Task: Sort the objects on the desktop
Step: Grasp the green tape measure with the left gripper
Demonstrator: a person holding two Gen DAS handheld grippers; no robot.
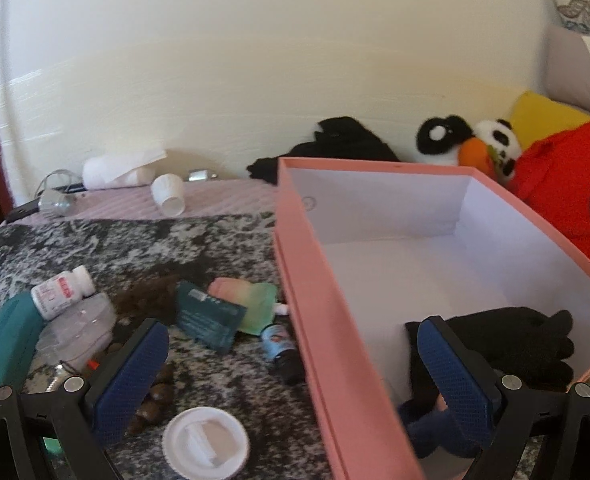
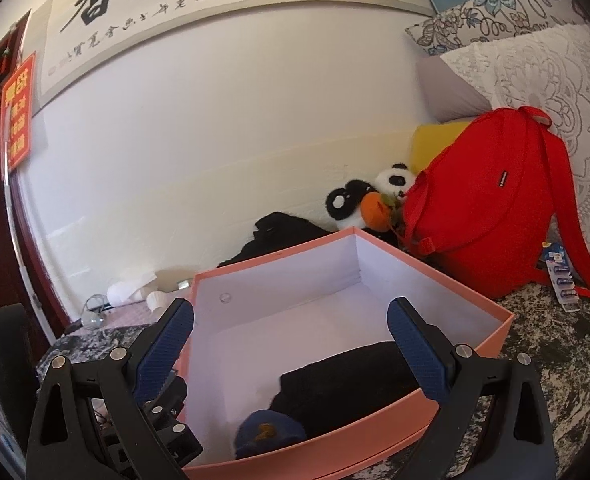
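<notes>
The left gripper (image 1: 295,372) is spread wide and holds nothing; its jaws straddle the near wall of the pink box (image 1: 331,344), one pad (image 1: 131,376) at lower left outside over the clutter, the other inside at lower right in front of the black glove (image 1: 535,344). The right gripper (image 2: 291,356) is likewise released wide, empty, hovering over the box (image 2: 375,424) at frame centre. Inside lie the glove (image 2: 347,384) and a blue item (image 2: 267,432). At left sit a pill bottle (image 1: 61,290), teal packet (image 1: 211,316), dropper bottle (image 1: 281,350) and white lid (image 1: 207,444).
</notes>
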